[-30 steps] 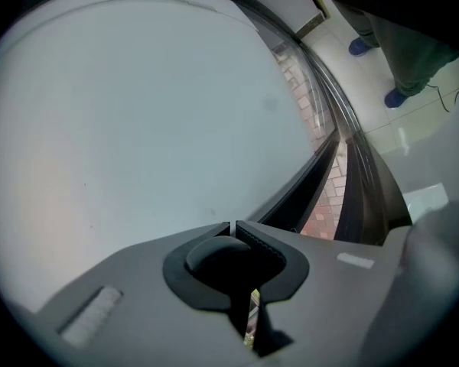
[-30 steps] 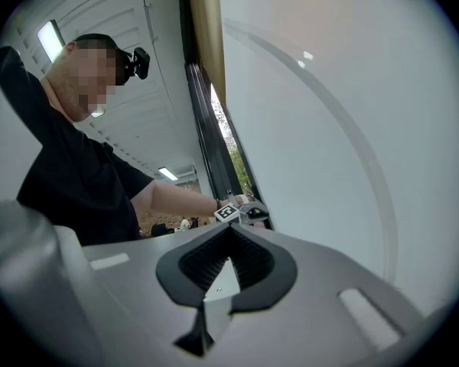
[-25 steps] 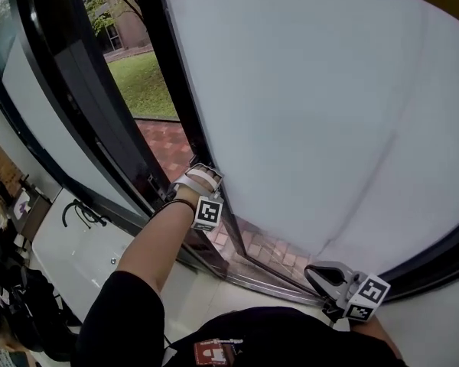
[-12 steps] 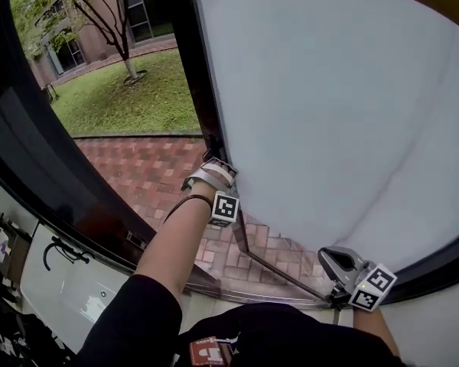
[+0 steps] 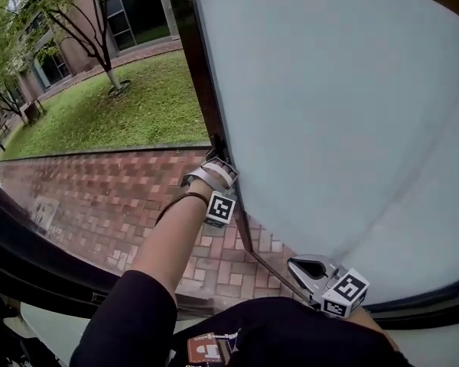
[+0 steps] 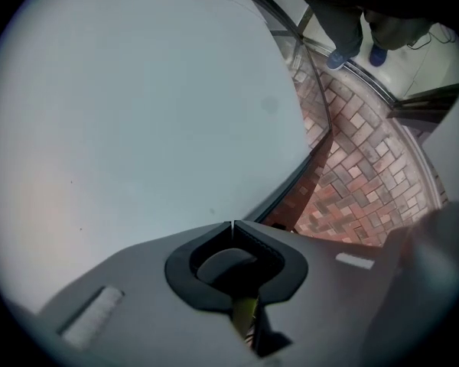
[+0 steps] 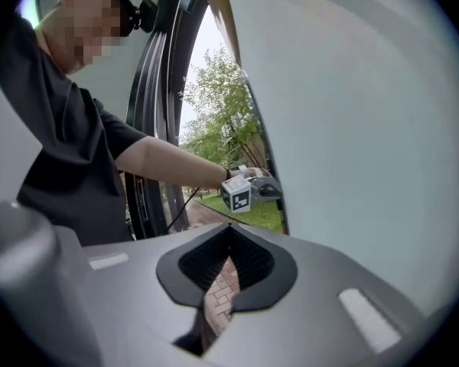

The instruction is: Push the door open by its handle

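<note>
I'm looking steeply down through a doorway onto an outdoor court. At the far left, low down, a dark frame curves across the corner of the head view. Beyond it is herringbone brick paving, wet-looking and reddish, running up to a green lawn. Trees stand on the grass, with a brick building with dark windows behind them.

Moving right, my bare forearm reaches out of a dark sleeve over the paving. It ends at the left gripper, which sits right against the black edge strip of the door. Its marker cube hangs just below. In the left gripper view the jaw tips meet. A pale rounded shape shows in the hollow behind them, and I can't say what it is. I can't make out the handle itself in any view, only that this gripper is at the door's edge about halfway up.

The door stands swung outward, and its pale frosted panel fills the whole right half of the head view. It also blocks most of the left gripper view, with paving and a pair of blue shoes showing past its rim.

Lower right, the right gripper hovers near the foot of the panel, apart from the glass as far as I can tell. Its jaws are closed tip to tip on nothing, and brick shows through the gap beneath them.
</note>
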